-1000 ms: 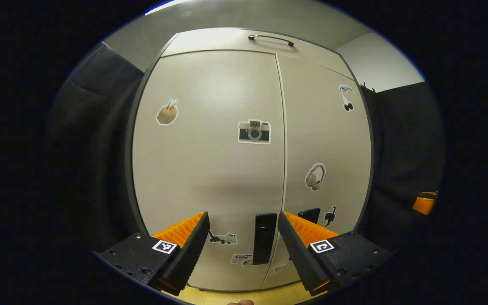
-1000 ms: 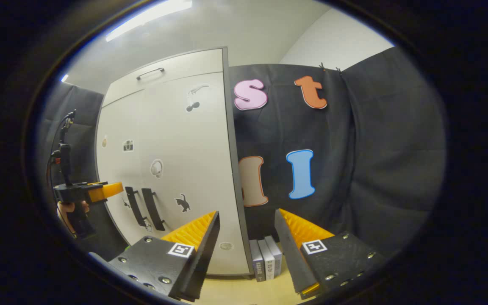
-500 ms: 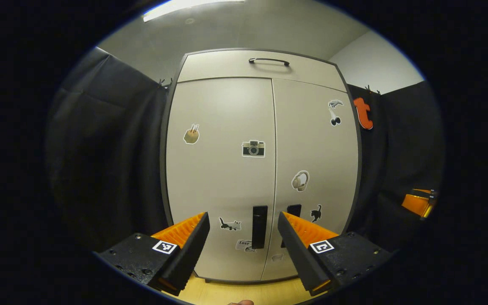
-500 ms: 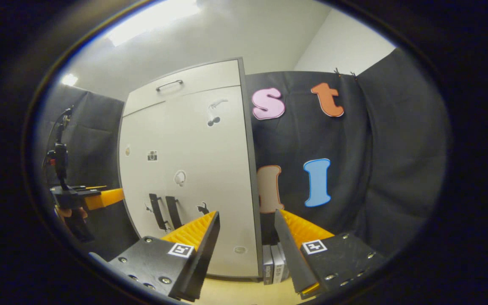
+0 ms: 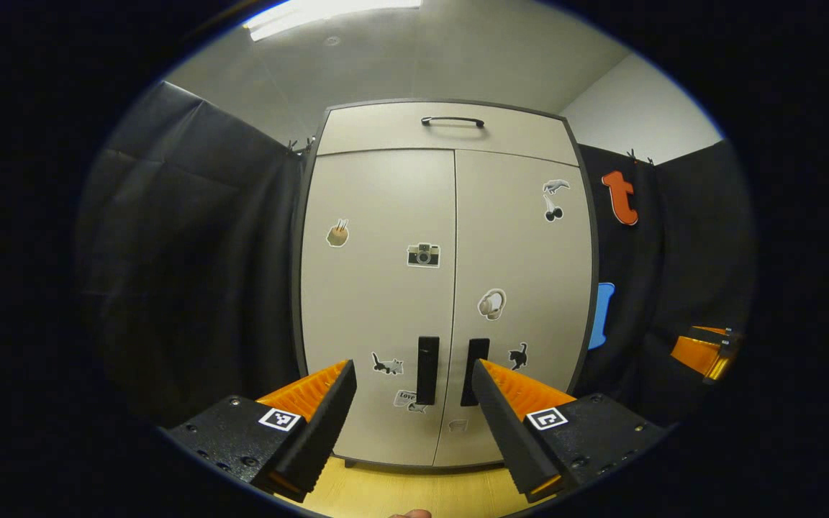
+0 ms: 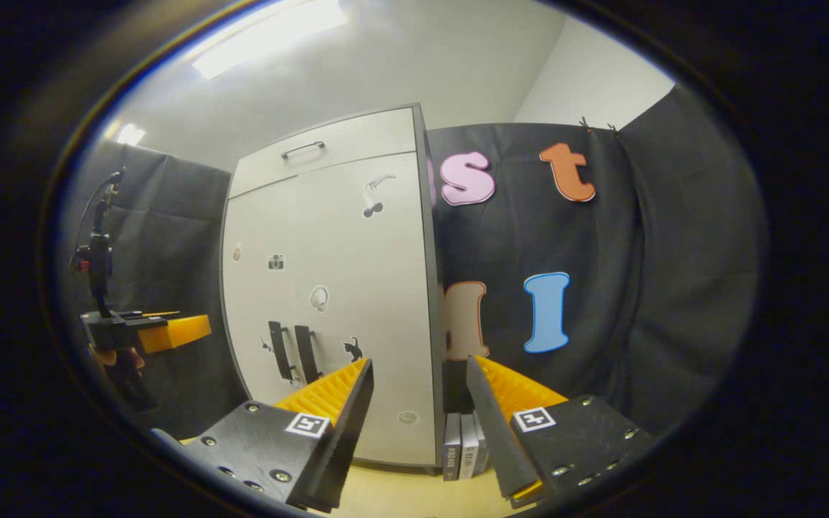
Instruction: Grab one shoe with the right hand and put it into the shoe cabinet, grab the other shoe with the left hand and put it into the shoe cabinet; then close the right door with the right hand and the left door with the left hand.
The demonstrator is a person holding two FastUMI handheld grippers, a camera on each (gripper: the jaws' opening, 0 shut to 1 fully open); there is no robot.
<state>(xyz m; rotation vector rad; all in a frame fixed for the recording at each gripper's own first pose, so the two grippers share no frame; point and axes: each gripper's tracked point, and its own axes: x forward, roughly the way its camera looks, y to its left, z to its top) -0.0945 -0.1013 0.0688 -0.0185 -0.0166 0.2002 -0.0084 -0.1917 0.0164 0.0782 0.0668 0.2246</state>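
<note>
Both grippers backed off shoe cabinet (image 5: 450, 288) | left gripper (image 5: 412, 403), right gripper (image 6: 414, 403) jaws apart, empty | risk: unlatched doors may swing open.

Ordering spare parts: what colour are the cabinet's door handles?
Black door handles, clearest in the left gripper view.

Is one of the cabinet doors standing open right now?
No, in the left gripper view the left door and right door sit flush, meeting at a thin centre seam.
</note>
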